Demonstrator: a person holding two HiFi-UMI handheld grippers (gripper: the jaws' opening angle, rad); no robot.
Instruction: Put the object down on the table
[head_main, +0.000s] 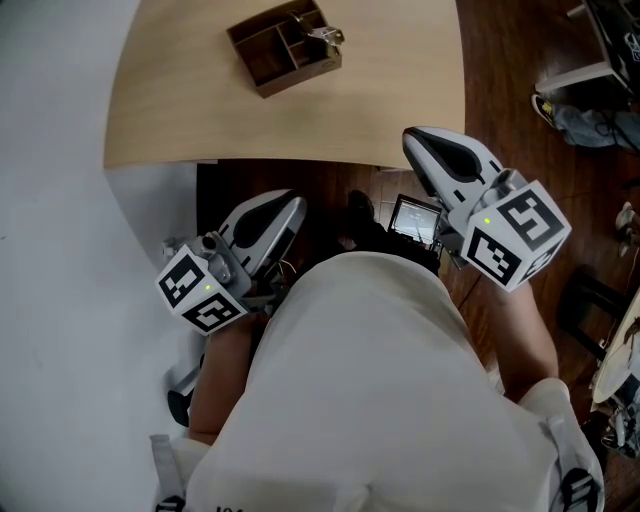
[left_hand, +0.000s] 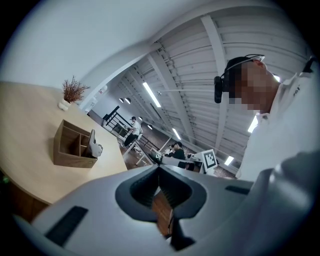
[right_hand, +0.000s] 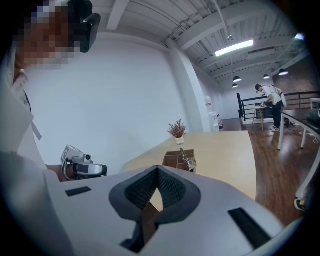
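Observation:
A brown wooden organiser box (head_main: 283, 48) stands on the light wooden table (head_main: 200, 110), with a small shiny clip-like object (head_main: 326, 37) in its right-hand compartment. My left gripper (head_main: 291, 205) and right gripper (head_main: 414, 141) hover close to my body, short of the table's near edge. Both are shut with nothing between the jaws. From the left gripper (left_hand: 159, 168) view, the box (left_hand: 72, 146) and the object (left_hand: 94, 145) lie far ahead on the left. Past my right gripper (right_hand: 158, 170), the box (right_hand: 175, 159) and the object (right_hand: 189, 159) show just beyond the jaw tips.
A small potted dry plant (right_hand: 176, 132) stands on the far part of the table. Dark wooden floor (head_main: 510, 100) lies to the right, with a small screen (head_main: 415, 220) below the table edge. A white wall (head_main: 50, 150) runs along the left. People sit at desks in the background (left_hand: 175, 150).

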